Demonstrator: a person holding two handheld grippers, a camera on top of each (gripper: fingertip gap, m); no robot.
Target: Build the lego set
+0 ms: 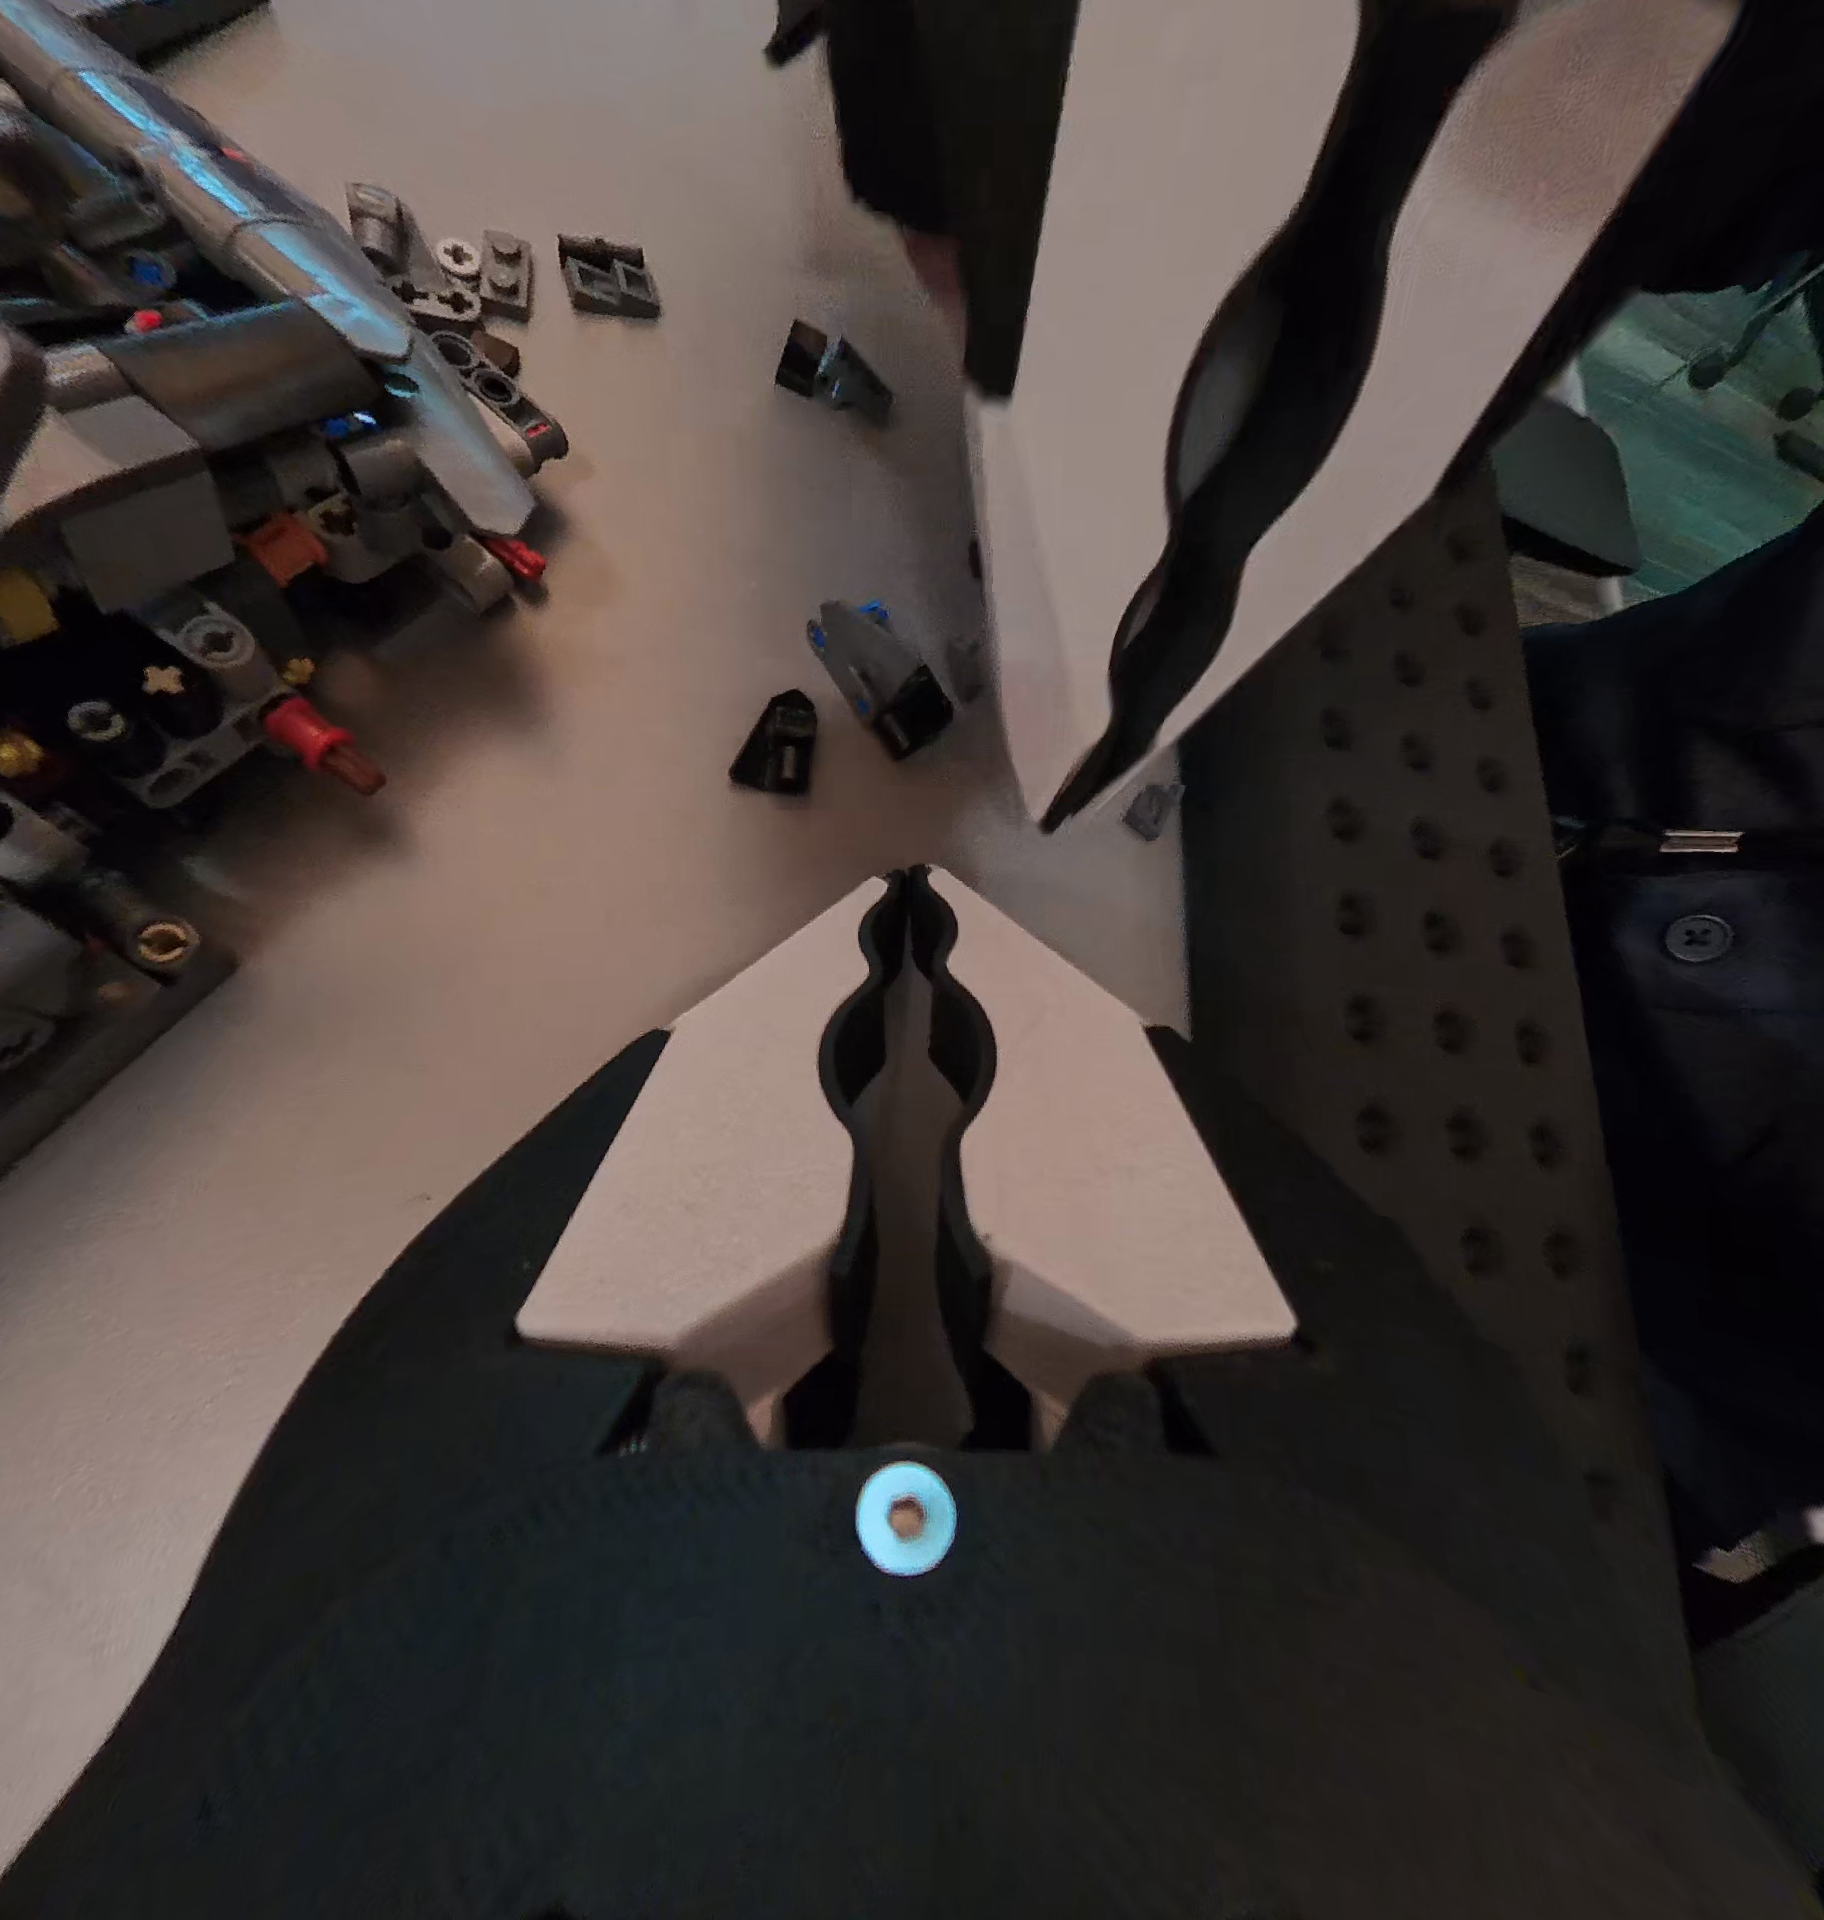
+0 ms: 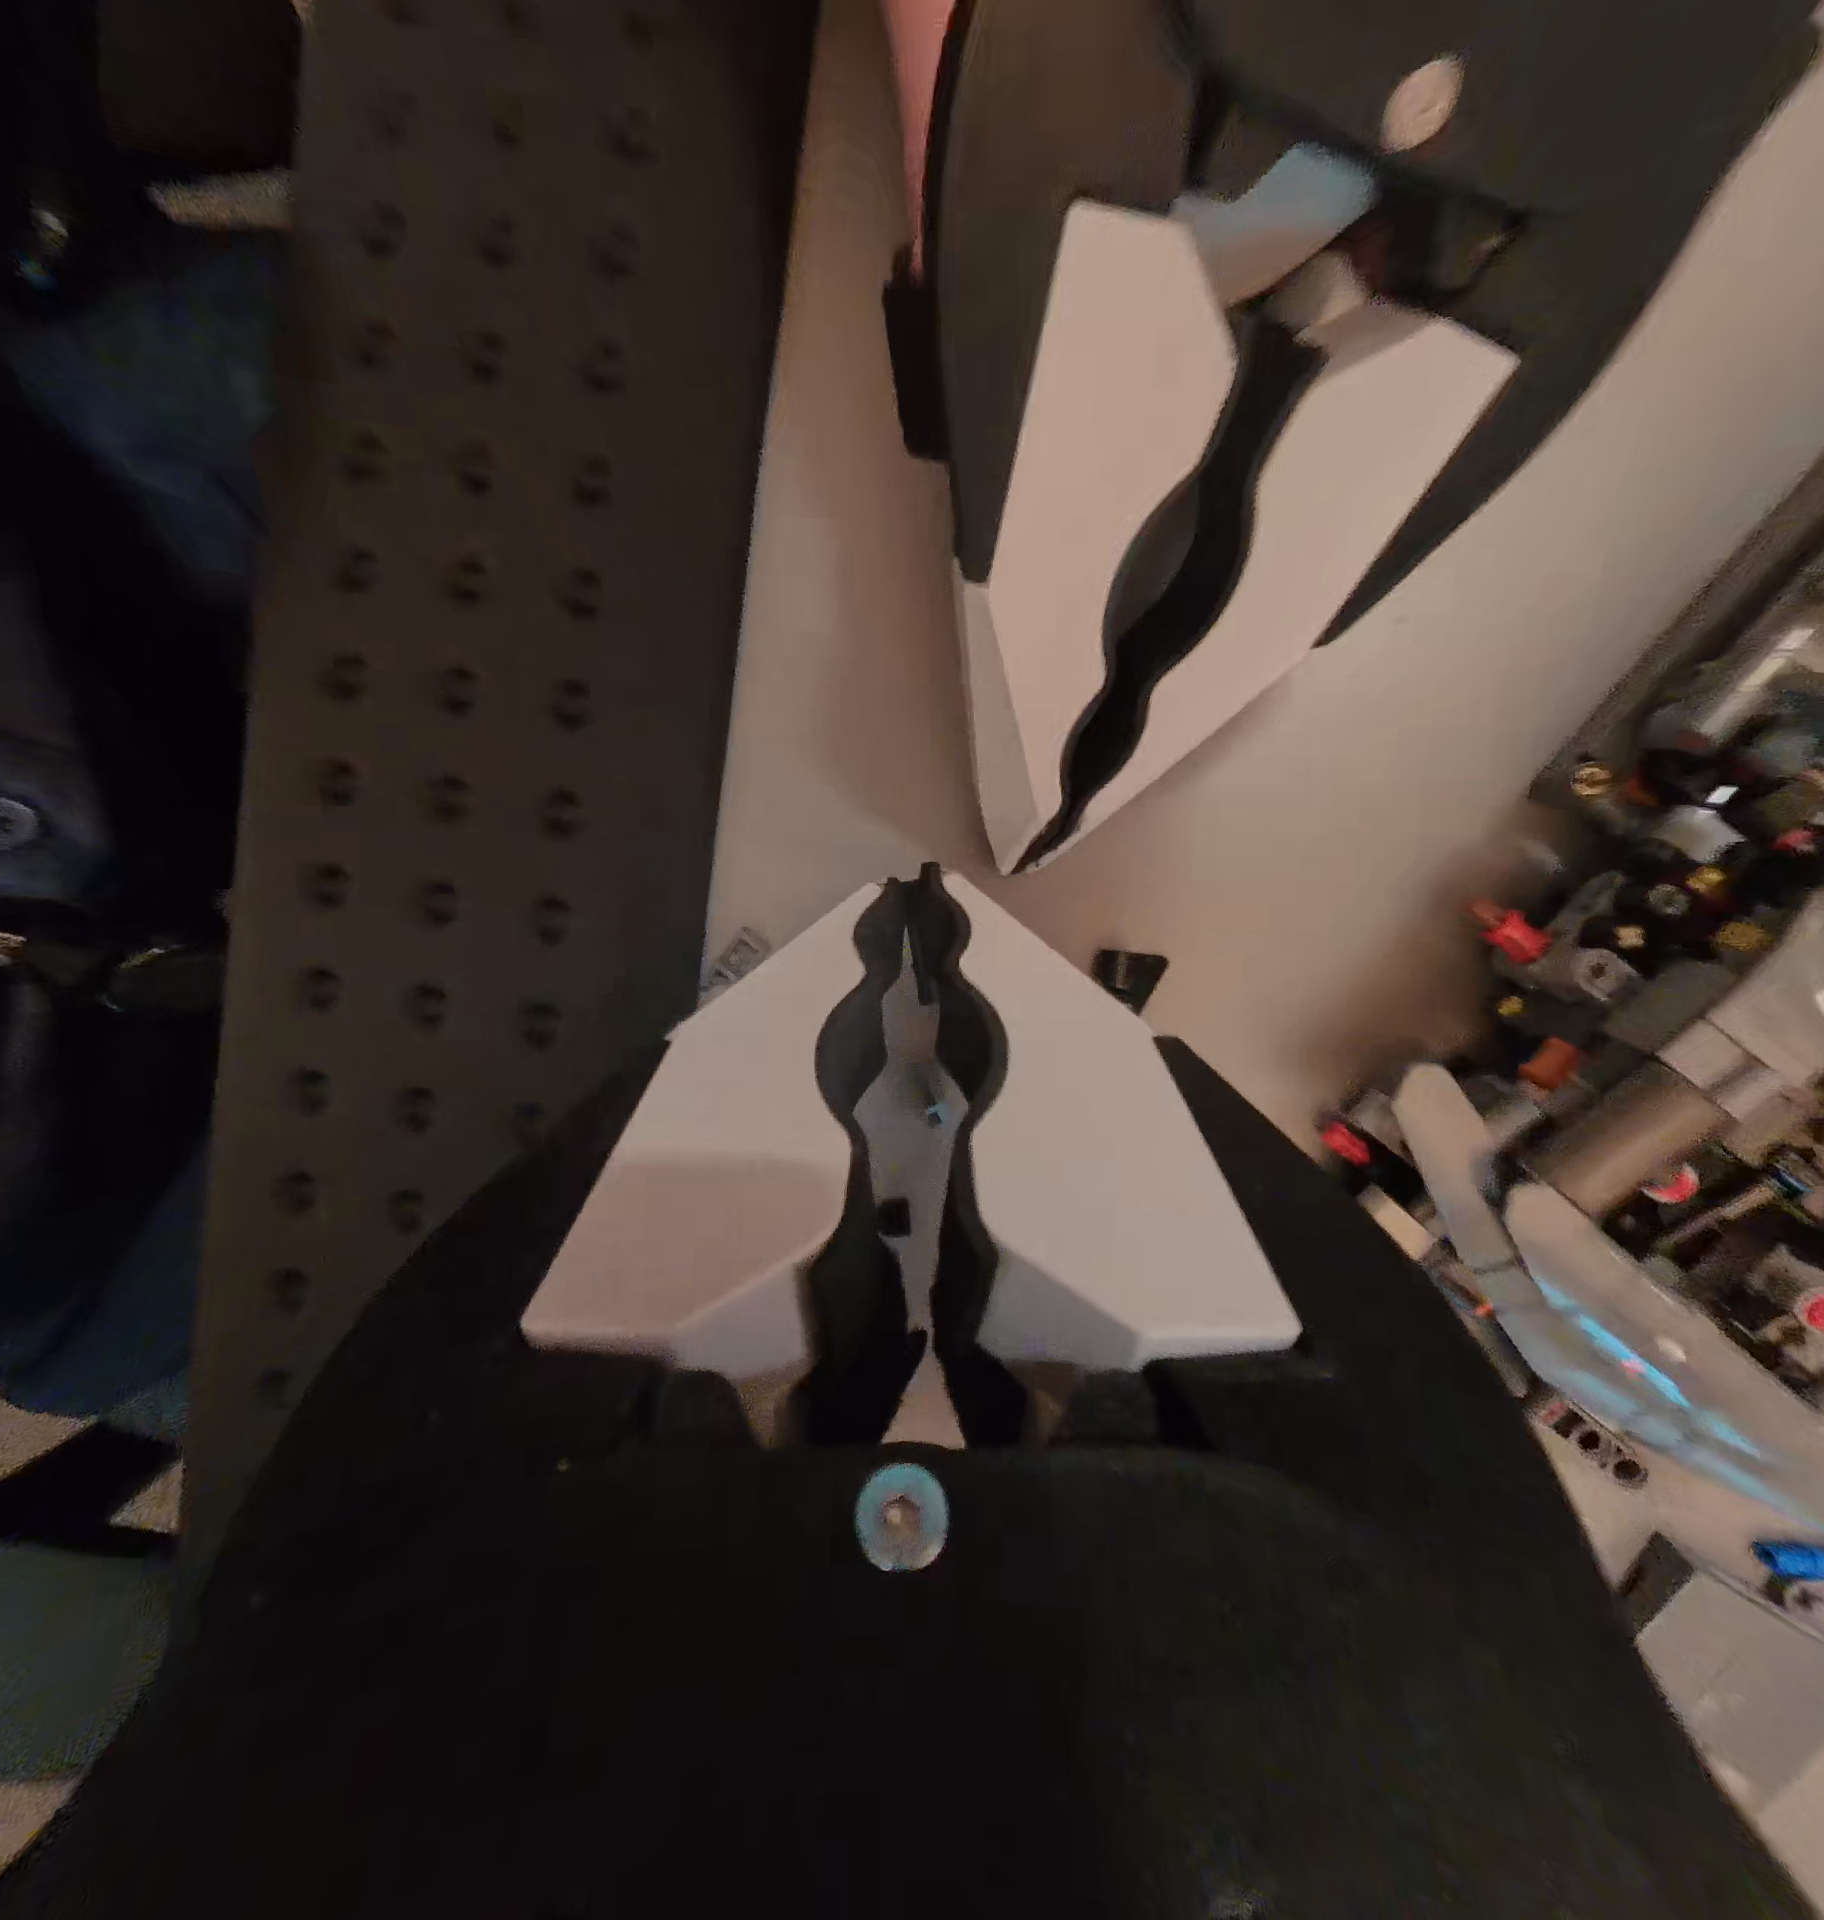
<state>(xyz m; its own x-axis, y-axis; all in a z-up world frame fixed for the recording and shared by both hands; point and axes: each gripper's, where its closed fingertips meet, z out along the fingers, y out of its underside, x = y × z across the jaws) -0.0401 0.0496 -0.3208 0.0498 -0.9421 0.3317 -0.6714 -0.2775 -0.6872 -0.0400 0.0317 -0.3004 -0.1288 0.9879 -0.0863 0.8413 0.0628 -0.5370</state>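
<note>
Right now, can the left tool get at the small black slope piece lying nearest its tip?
Probably yes: bare table lies between the left tool and the black slope piece. But its jaws are shut, so it must open first.

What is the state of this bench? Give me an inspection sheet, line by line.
Surface: white table.
Job's things: part-built lego model; loose grey parts and black parts beside it.
Clutter: nothing seen.
Grippers: left gripper shut, nothing visible in it; right gripper shut on a thin black pin; their tips nearly meet.
Cables: nothing seen.
Surroundings: perforated board at the table edge; person in dark clothing; chair beyond.
</note>
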